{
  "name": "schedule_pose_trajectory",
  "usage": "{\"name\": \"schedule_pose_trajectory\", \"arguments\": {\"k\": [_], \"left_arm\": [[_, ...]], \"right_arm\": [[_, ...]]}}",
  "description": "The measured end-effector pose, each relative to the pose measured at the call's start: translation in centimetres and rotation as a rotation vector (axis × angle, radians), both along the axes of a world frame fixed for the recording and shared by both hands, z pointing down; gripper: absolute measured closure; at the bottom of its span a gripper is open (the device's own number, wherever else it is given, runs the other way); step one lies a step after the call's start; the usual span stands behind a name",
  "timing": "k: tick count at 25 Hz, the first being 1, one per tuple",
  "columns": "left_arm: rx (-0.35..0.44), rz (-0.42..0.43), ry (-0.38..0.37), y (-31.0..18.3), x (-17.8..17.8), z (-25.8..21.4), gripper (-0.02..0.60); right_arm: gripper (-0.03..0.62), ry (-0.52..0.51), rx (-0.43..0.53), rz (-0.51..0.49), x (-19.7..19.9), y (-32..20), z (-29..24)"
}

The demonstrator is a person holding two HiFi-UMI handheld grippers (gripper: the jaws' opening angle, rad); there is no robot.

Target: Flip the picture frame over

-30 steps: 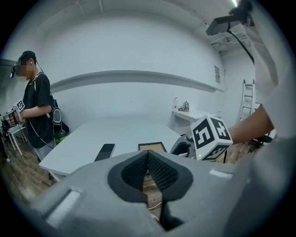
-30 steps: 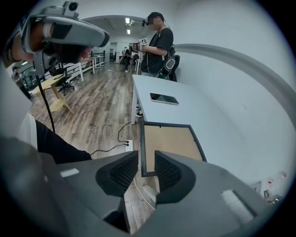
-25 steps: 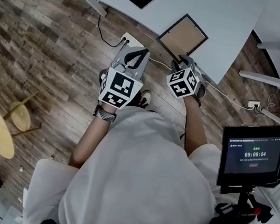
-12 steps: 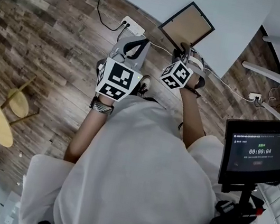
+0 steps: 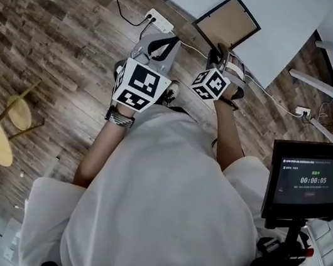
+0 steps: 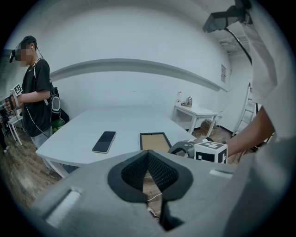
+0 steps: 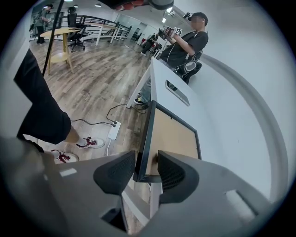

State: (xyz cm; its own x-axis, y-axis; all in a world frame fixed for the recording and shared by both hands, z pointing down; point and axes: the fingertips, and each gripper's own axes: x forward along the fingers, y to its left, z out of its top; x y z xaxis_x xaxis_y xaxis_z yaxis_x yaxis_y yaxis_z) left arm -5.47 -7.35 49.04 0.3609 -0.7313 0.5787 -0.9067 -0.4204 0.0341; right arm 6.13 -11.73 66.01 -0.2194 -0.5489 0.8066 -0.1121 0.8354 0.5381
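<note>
The frame (image 5: 227, 24) lies on the table (image 5: 289, 17), at its near edge. The phone (image 6: 104, 141) lies on the same table, left of the frame and apart from it. A power strip (image 5: 159, 21) sits on the floor (image 5: 54, 46), left of the frame. A side table (image 6: 196, 112) stands behind the frame to its right. A person (image 6: 37, 97) stands far to the frame's left.

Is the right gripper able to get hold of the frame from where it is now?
Probably yes. The right gripper has just been opening its jaws, and the near corner of the frame, at the table edge, already sits between them with nothing in the way.
</note>
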Motion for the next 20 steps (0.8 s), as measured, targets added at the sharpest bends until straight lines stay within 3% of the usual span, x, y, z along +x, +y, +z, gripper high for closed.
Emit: {"name": "schedule_pose_trajectory", "arguments": {"k": [20], "left_arm": [[0.050,0.054,-0.004,-3.5,0.1,-0.5,0.577]], "right_arm": [[0.511,-0.189,-0.189,0.123,-1.0,-2.5,-6.1]]}}
